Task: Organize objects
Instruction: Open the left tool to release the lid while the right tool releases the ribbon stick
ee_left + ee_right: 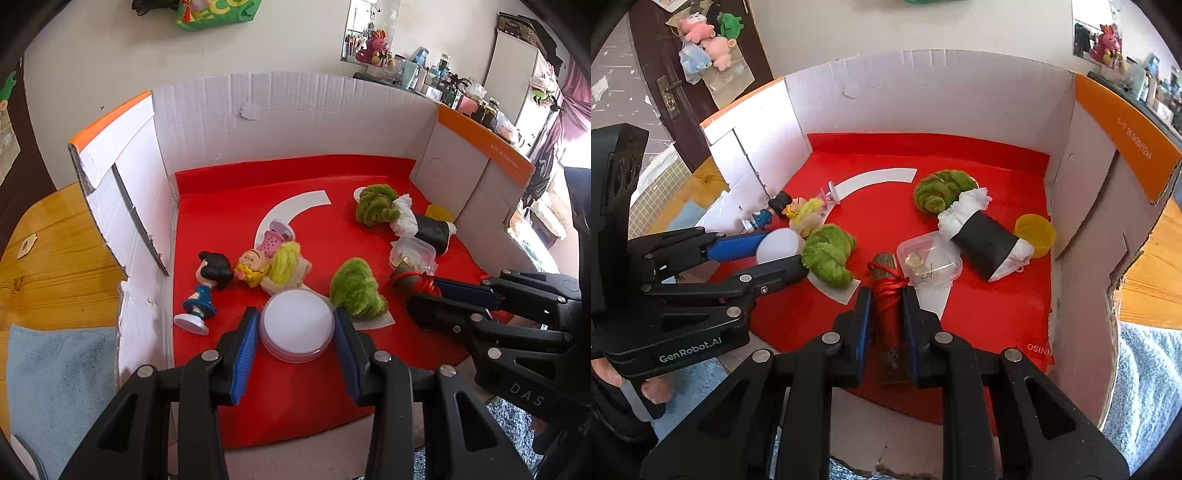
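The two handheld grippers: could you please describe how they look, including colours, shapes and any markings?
Both are black plastic scissor-linkage frames with silver rivets at the pivots and ribbed blue pads on the fingers. The left gripper carries white "GenRobot.AI" lettering on its side, seen from the right wrist view. The right gripper shows raised letters "DAS" on its body in the left wrist view. No cables are visible.

Green bag (pixel 218 13) cut off by top edge, wood stick (pixel 892 332) partly hidden between right gripper (pixel 886 299) fingers

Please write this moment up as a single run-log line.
left gripper: shut on round white container | right gripper: shut on stick wrapped in red cord | both over red mat
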The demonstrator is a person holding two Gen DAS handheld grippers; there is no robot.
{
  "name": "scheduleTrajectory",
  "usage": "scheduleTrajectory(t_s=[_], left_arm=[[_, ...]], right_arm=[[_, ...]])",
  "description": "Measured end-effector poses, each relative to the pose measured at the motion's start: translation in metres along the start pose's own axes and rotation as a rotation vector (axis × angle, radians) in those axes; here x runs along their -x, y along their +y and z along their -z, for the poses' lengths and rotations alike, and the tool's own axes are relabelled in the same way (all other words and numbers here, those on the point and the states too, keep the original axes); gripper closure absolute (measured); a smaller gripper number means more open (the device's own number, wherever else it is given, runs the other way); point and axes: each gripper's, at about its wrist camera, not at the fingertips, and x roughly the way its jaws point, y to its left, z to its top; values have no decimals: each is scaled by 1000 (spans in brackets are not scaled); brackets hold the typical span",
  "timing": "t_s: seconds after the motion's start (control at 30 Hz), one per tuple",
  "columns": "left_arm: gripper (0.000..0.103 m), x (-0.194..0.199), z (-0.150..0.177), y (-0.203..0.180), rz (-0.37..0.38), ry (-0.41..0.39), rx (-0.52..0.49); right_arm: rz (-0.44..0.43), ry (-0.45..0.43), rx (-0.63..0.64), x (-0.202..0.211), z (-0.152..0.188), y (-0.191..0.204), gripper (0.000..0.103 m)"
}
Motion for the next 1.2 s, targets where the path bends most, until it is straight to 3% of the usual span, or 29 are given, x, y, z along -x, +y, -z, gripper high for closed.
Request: scheduleTrajectory(t_s=[0.43, 0.67, 0.87, 0.97, 1.2], left_arm=[[60, 2, 0, 0, -3, -8, 8], [48, 8, -2, -3, -3, -33, 8], [45, 14, -2, -3, -5, -54, 13], [30, 18, -2, -3, -30, -71, 16], [28, 26, 2, 7, -37, -85, 54]], right_arm=[[5, -1, 18, 1, 0, 2, 86], [8, -7, 19, 4, 2, 4, 86], [11, -10, 21, 6, 3, 4, 86], [12, -12, 23, 7, 3, 5, 86], [14, -15, 24, 10, 5, 7, 86]])
